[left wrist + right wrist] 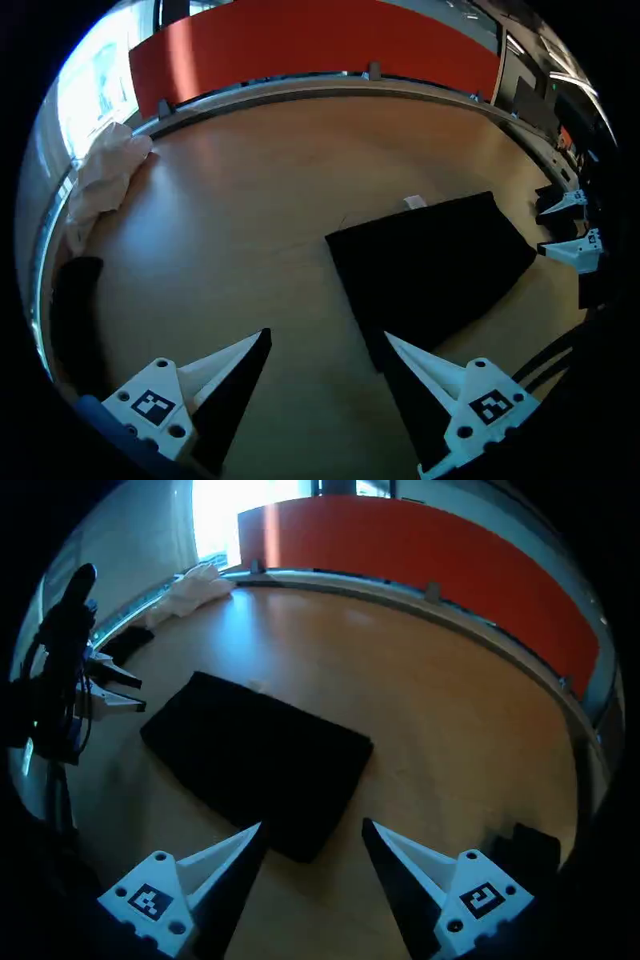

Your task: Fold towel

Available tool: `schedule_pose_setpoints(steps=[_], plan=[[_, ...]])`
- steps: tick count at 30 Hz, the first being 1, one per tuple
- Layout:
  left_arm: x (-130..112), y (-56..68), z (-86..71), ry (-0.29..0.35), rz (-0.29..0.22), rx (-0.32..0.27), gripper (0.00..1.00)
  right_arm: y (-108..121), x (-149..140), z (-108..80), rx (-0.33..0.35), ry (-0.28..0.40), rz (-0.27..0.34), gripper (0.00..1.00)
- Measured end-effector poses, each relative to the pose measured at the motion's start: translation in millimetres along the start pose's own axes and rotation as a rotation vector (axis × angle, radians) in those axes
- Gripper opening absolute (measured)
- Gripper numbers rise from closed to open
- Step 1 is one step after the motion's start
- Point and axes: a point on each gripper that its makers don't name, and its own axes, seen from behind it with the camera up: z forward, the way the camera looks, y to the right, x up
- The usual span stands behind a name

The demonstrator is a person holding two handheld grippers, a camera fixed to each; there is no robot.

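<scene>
The towel (428, 264) lies flat in the table's (240, 224) middle. My left gripper (327, 332) and right gripper (312, 822) are wide open, empty. Pinching only one layer could bunch it up.

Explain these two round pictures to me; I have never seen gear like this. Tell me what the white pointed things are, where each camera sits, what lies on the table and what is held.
There is no robot here: a person carries a two-finger gripper in each hand. The white pointed pieces at the bottom of each picture are that gripper's own fingers. The camera rides on the gripper and looks forward along them. One picture comes from the left gripper, the other from the right gripper. Each view also catches the other gripper farther off, near its edge. On the wooden table a black towel lies flat as a rectangle. A crumpled white cloth sits at the far edge, before a red partition. Both grippers are open and hold nothing.
</scene>
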Motion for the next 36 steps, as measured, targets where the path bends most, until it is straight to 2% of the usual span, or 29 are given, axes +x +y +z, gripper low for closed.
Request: schedule_pose_setpoints(steps=[8,14,19,24,27,32,36], plan=[[-18.3,-3.8,-16.0,-0.005,-0.045,0.017,0.93,0.0,-16.9,-1.3,0.055,-0.065,-0.113,0.82],[-34.3,-4.1,-25.5,-0.015,-0.073,0.026,0.93,3.1,-24.8,0.2,0.076,-0.095,-0.163,0.68],[-44.2,-3.2,-33.4,-0.021,-0.087,0.032,0.94,2.6,-30.1,2.4,0.097,-0.113,-0.174,0.53],[-49.8,-2.6,-39.7,-0.021,-0.096,0.037,0.94,3.2,-33.5,3.5,0.107,-0.126,-0.179,0.49],[-50.7,-2.6,-42.0,-0.019,-0.1,0.039,0.94,2.8,-35.2,3.2,0.113,-0.133,-0.183,0.41],[-50.5,-3.3,-42.1,-0.019,-0.094,0.042,0.93,1.4,-37.1,3.5,0.123,-0.139,-0.191,0.21],[-50.2,-3.7,-41.8,-0.019,-0.092,0.042,0.93,1.5,-35.4,3.8,0.119,-0.128,-0.198,0.11]])
